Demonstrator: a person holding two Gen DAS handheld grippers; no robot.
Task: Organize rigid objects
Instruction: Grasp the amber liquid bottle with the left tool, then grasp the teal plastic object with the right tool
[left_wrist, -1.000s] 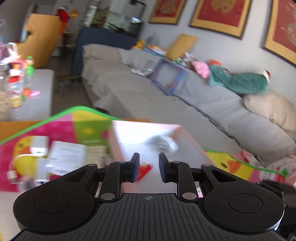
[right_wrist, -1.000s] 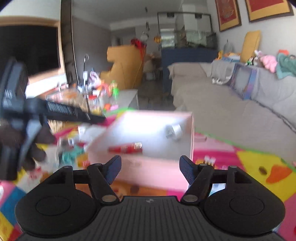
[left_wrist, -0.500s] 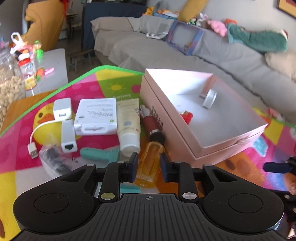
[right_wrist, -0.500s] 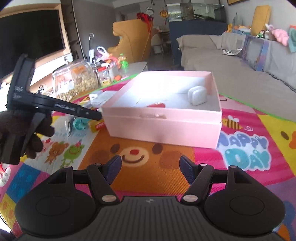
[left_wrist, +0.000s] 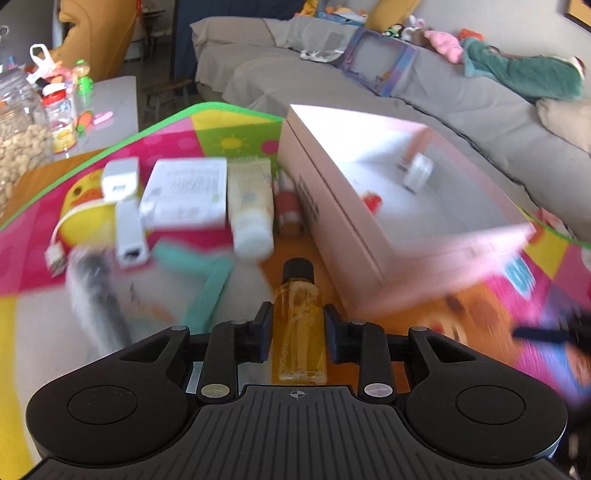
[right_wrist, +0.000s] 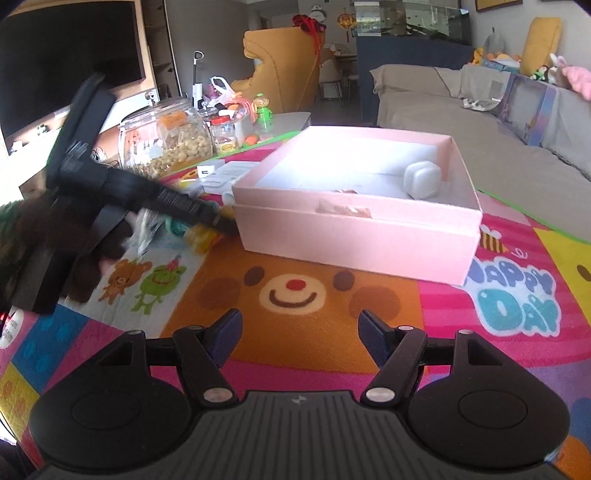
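On the colourful cartoon play mat (left_wrist: 236, 144), my left tongs (left_wrist: 297, 332) straddle the small amber glass bottle (left_wrist: 297, 325) lengthwise, narrow, pads apparently not gripping; right tongs (right_wrist: 300, 338) wide, empty.

Pink box (right_wrist: 354, 236), amber btl (left_wrist: 299, 325), prob. black-capped.

Amber bottle (left_wrist: 299, 325) is looking like clear glossy plastic or glass with a matt black cap, lying just beside the pink box (right_wrist: 354, 236). The box is reading as matt cardboard, white inside. Mat (right_wrist: 295, 295) under the box is showing a woven, matt printed texture. White case (right_wrist: 423, 180) inside the box is looking like smooth satin plastic. Jar (right_wrist: 166, 144) beyond the box is showing as clear glossy glass or plastic. Gripper bodies are matt black ribbed plastic with shiny metal pins.
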